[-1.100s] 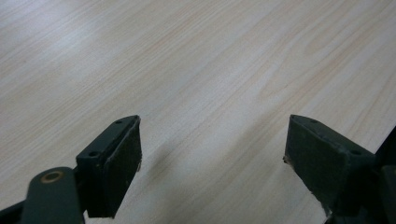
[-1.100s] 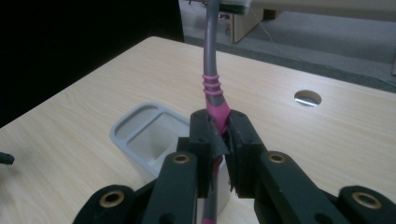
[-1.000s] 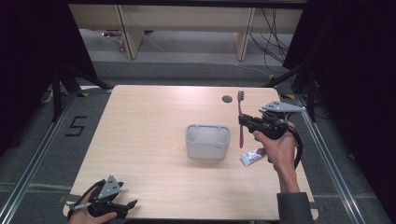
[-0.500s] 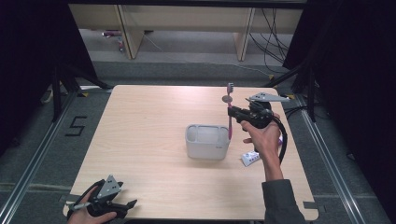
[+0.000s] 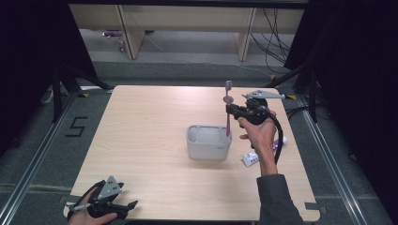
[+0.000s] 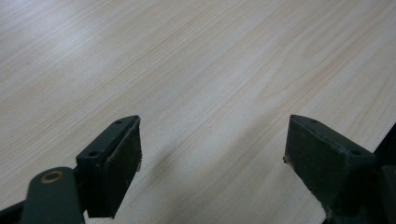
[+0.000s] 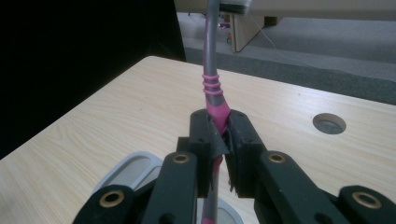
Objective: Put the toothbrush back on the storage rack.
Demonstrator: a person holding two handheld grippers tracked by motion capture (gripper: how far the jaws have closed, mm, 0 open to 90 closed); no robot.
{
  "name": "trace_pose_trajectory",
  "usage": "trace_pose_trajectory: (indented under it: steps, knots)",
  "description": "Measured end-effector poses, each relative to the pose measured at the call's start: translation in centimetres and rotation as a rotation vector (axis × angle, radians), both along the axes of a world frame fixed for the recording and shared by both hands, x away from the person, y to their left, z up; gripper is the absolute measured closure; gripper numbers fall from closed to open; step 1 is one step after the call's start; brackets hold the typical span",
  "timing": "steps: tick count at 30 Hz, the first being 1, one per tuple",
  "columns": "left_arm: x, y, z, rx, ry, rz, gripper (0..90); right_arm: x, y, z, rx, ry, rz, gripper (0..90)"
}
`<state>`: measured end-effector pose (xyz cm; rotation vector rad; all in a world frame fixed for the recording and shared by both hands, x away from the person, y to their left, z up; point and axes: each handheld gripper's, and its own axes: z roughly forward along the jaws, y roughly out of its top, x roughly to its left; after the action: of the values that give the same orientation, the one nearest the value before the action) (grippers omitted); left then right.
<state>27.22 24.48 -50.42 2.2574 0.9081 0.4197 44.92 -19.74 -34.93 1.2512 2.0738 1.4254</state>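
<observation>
The right gripper [image 5: 230,110] pinches a pink toothbrush [image 5: 228,108] mid-handle, upright over the grey holder [image 5: 208,142] at the middle of the table [image 5: 141,136]. It looks light, stiff and slick, so that grip suits. The left gripper [image 5: 123,209], jaws spread, rests at the near left corner

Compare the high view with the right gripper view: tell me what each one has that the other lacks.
High view alone: the toothpaste tube lying right of the grey holder, and the left gripper open at the table's near edge.
Right gripper view alone: the pads pinching the toothbrush's pink handle close up.
Both: the right gripper holding the upright toothbrush over the holder, and the table's round hole.
</observation>
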Motion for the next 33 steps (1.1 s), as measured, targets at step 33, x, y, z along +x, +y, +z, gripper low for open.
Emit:
trace_pose_trajectory:
  steps: [33]
  knots:
    - [0.0,-0.1,-0.1,0.022,0.003,-0.013,18.0,-0.1,0.4,-4.1,-0.020,0.039,0.000,81.5]
